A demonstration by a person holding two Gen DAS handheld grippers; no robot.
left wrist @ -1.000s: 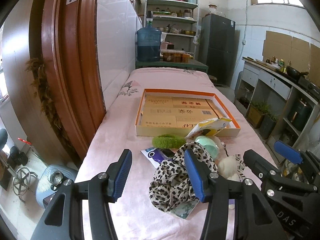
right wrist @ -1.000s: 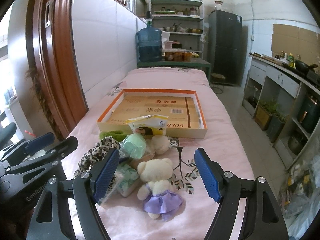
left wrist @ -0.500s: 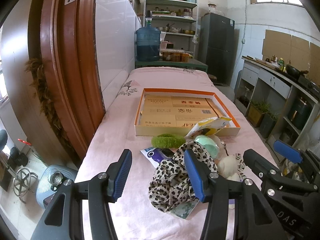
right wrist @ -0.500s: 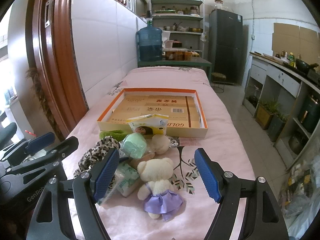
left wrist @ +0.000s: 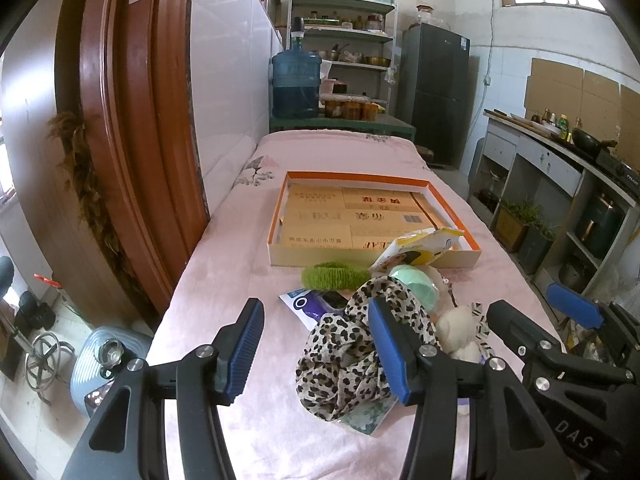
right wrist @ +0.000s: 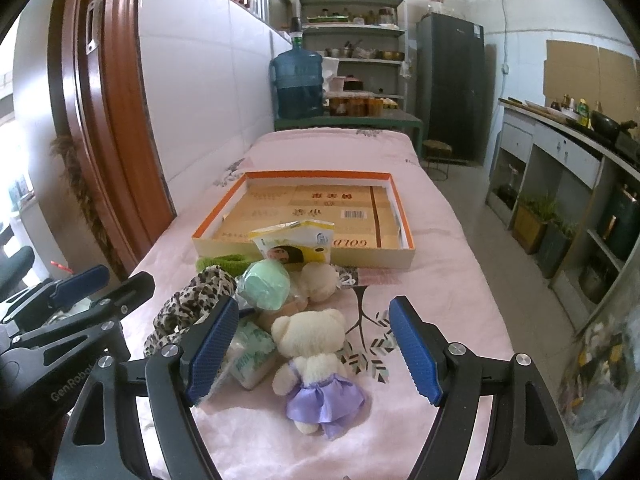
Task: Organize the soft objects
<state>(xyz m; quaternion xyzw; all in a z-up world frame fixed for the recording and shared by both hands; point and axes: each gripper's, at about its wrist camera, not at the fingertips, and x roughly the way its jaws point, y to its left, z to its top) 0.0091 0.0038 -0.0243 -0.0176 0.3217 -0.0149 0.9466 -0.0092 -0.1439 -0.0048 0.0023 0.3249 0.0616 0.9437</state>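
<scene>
A heap of soft things lies on the pink-covered table: a leopard-print cloth (left wrist: 352, 356), a green fuzzy band (left wrist: 334, 275), a mint-green ball (right wrist: 267, 284), a cream teddy bear in a purple skirt (right wrist: 314, 364), a tissue pack (right wrist: 250, 354) and a yellow packet (right wrist: 298, 242). Behind them sits an orange-rimmed shallow box (right wrist: 316, 176). My left gripper (left wrist: 316, 354) stands open, with the cloth just right of its gap. My right gripper (right wrist: 314, 354) is open too, and the bear lies on the table between its fingers, untouched.
A wooden door frame (left wrist: 132, 128) and tiled wall run along the table's left side. At the far end stand a water jug (left wrist: 296, 86), shelves and a dark fridge (left wrist: 436, 92). A counter with pots (right wrist: 568, 140) lines the right side across a floor aisle.
</scene>
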